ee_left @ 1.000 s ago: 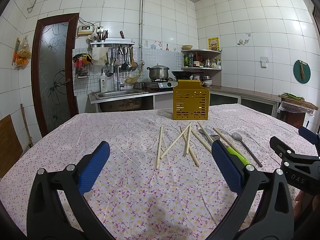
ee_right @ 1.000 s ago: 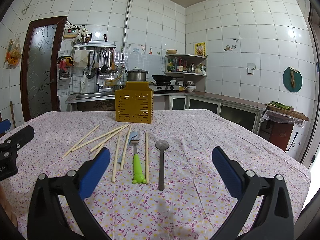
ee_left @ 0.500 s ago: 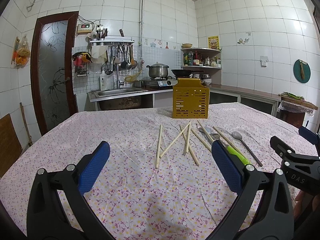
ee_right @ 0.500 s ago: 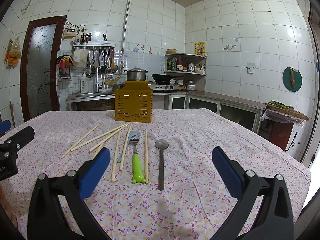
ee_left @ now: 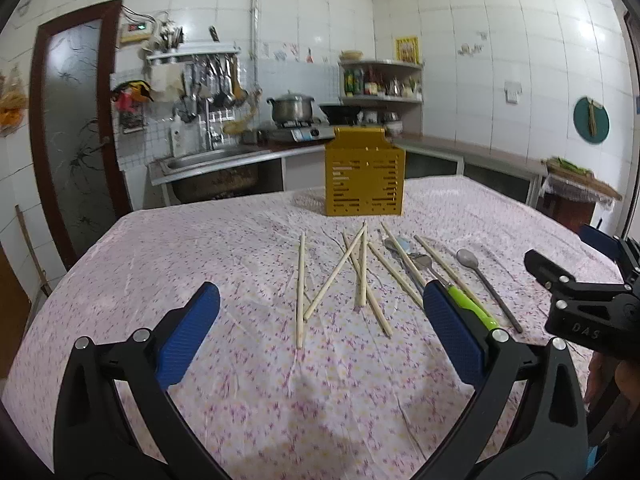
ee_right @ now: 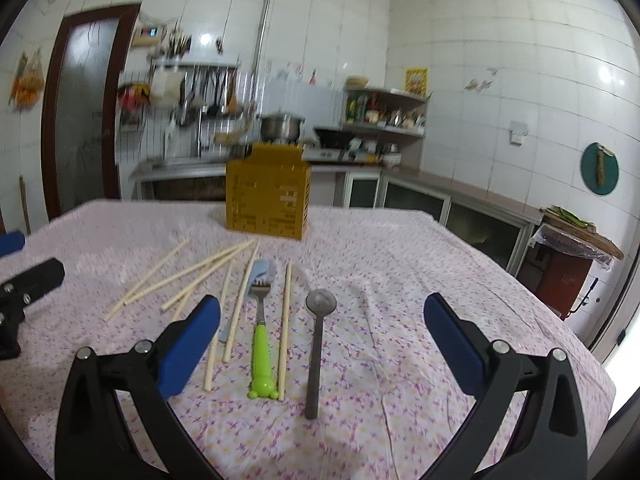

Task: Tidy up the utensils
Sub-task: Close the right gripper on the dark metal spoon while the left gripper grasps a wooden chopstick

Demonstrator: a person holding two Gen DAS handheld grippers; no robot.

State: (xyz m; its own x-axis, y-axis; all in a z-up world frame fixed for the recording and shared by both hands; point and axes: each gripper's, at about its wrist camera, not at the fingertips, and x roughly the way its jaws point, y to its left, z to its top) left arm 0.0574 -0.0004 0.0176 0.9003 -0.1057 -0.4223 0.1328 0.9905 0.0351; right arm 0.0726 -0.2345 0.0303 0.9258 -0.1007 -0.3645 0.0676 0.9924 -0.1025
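Several wooden chopsticks (ee_left: 300, 284) lie scattered on the flowered tablecloth (ee_left: 200, 248), also in the right wrist view (ee_right: 188, 276). A green-handled fork (ee_right: 262, 344), a metal spoon (ee_right: 316, 344) and a pale blue spoon (ee_right: 262, 272) lie beside them. A yellow slotted utensil holder (ee_left: 364, 178) stands upright behind them; it also shows in the right wrist view (ee_right: 266, 198). My left gripper (ee_left: 320, 336) is open and empty, just short of the chopsticks. My right gripper (ee_right: 320, 344) is open and empty, over the metal spoon's handle.
The table's right edge (ee_right: 560, 328) drops off near a covered bin (ee_right: 568, 256). Kitchen counter, sink (ee_left: 208, 160) and stove with a pot (ee_left: 290, 108) stand behind the table. A dark door (ee_left: 76, 120) is at the left.
Both grippers have moved forward and tilted down toward the utensils, which now look closer. Both stay open. No utensil has moved.
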